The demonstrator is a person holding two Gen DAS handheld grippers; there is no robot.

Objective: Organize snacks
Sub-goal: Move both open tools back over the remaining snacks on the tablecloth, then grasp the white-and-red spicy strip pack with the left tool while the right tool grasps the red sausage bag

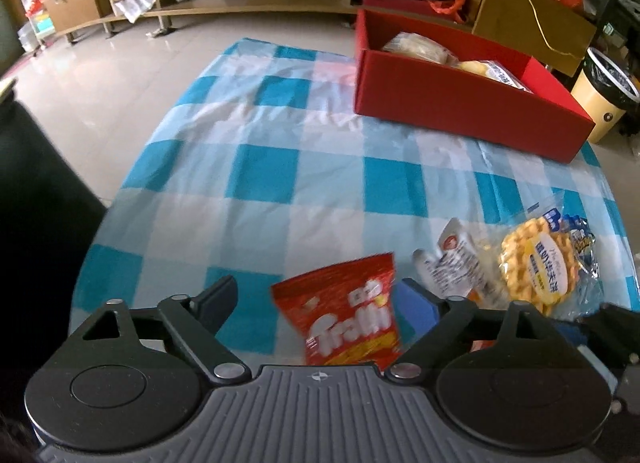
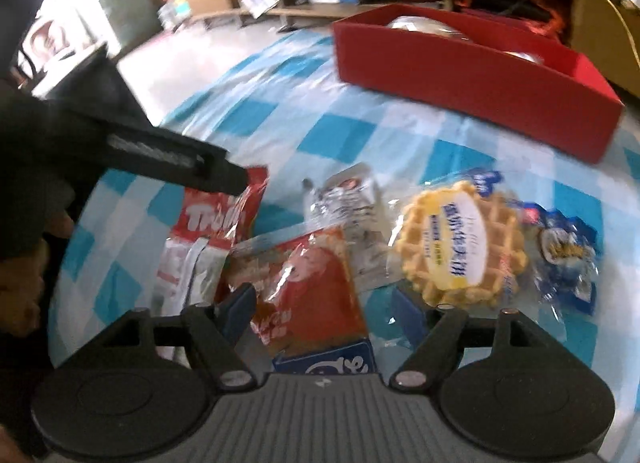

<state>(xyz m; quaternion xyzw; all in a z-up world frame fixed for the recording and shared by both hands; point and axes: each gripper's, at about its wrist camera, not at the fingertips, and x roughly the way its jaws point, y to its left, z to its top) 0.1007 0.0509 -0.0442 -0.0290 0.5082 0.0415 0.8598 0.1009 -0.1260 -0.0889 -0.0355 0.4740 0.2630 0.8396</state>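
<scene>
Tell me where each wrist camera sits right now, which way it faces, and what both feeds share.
Left wrist: low over the checked cloth, facing the red box; its open left gripper straddles the red Trolli bag.
Right wrist: low over the snack pile, same heading; the open right gripper straddles an orange-red packet, and the left gripper's finger crosses at left.
Shared: box, cloth, Trolli bag, waffle pack.

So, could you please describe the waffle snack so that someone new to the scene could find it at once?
Start at the blue-and-white checked cloth and its long red cardboard box, then come to the snack packets near the cloth's front edge. The round golden waffle in clear wrap lies between a silvery white packet and a crinkly blue packet; it alone shows a grid pattern with an oval white label.
</scene>
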